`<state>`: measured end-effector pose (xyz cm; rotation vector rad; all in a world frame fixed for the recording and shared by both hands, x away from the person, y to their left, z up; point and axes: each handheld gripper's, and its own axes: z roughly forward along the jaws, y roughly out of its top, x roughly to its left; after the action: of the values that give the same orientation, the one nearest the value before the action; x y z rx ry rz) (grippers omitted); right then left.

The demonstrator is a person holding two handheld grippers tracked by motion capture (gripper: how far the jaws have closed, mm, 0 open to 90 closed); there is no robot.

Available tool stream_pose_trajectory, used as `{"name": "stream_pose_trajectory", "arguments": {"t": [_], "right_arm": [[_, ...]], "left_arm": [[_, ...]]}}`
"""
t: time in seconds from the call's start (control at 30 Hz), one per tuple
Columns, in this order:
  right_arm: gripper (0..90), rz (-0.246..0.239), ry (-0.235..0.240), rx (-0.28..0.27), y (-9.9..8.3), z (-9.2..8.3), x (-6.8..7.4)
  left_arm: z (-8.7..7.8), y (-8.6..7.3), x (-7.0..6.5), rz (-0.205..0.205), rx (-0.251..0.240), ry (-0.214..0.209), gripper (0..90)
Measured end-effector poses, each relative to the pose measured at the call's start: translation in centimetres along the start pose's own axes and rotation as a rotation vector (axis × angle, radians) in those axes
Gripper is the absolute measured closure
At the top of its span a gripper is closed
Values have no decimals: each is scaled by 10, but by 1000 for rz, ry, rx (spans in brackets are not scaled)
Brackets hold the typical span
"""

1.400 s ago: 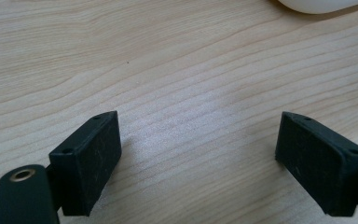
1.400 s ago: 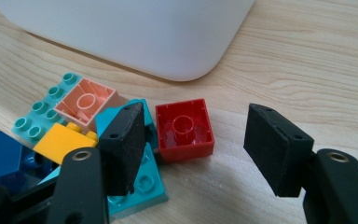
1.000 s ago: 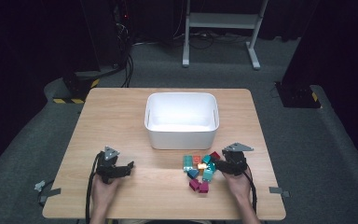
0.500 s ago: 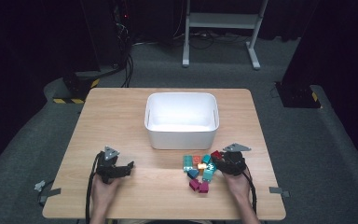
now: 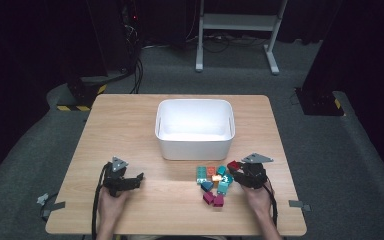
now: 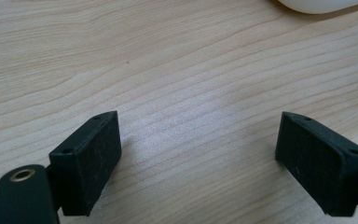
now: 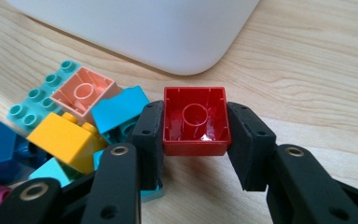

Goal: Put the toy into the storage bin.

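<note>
Red brick (image 7: 195,120) sits hollow side up between the jaws of the right gripper (image 7: 195,140), both pads pressed against its sides — the jaws have just been closing and now clamp it. Position: just in front of the white bin (image 5: 195,127), near its front right corner, at the right edge of the brick pile (image 5: 212,182). Pile lies in front of the bin — teal, peach, yellow, dark blue and magenta pieces, touching one another. Left gripper (image 6: 200,154) rests on the bench (image 5: 130,125), well left of the bin's front, jaws wide apart with bare wood between them.
</note>
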<state>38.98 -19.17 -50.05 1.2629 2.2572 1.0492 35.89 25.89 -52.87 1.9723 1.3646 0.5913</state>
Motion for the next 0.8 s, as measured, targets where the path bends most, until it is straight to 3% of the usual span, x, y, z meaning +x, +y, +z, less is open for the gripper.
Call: {"name": "stream_pose_trajectory", "arguments": {"t": [0.2, 0.47, 0.8], "right_arm": [[590, 17, 16, -33, 2, -13, -2], [590, 5, 30, -76, 14, -33, 0], [591, -4, 53, -105, 22, -42, 4]], "left_arm": [[0, 0, 0, 1, 0, -1, 144], [0, 0, 0, 0, 0, -1, 144], [0, 0, 0, 1, 1, 0, 144]]}}
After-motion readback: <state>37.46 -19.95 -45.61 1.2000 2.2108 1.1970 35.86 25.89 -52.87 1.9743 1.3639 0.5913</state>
